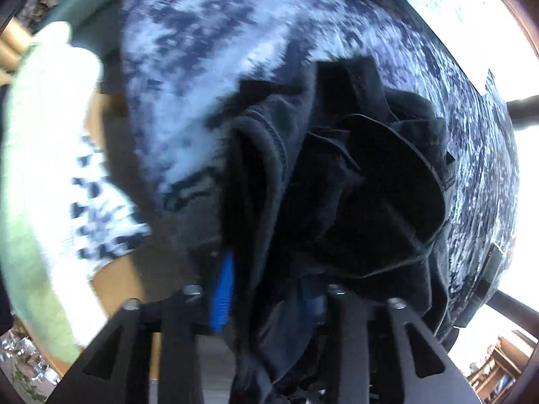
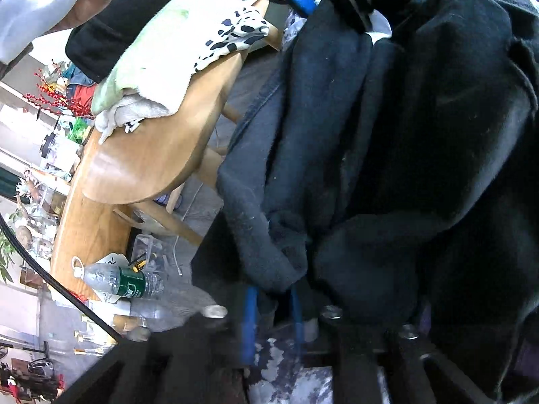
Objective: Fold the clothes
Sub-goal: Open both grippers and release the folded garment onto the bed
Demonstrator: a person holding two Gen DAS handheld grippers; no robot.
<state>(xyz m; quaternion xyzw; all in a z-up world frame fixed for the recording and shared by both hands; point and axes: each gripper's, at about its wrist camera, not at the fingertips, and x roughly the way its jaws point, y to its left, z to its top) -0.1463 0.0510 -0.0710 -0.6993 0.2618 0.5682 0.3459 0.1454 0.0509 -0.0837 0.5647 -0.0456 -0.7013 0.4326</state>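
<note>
My left tongs (image 1: 266,289) pinch a bunched fold of the black garment (image 1: 353,185), its cloth packed between the blue-padded fingers (image 1: 222,294). My right tongs (image 2: 273,303) clamp a grey-black rolled edge of the same garment (image 2: 421,134), which hangs heaped just above the blue-and-white mottled surface (image 1: 209,50). Off to the side, a wooden stool (image 2: 151,155) carries a pale green cloth (image 2: 134,64) and a spotted white piece (image 2: 235,37). Lower down, a plastic bottle (image 2: 124,281) lies on the wooden worktop (image 2: 91,235).
</note>
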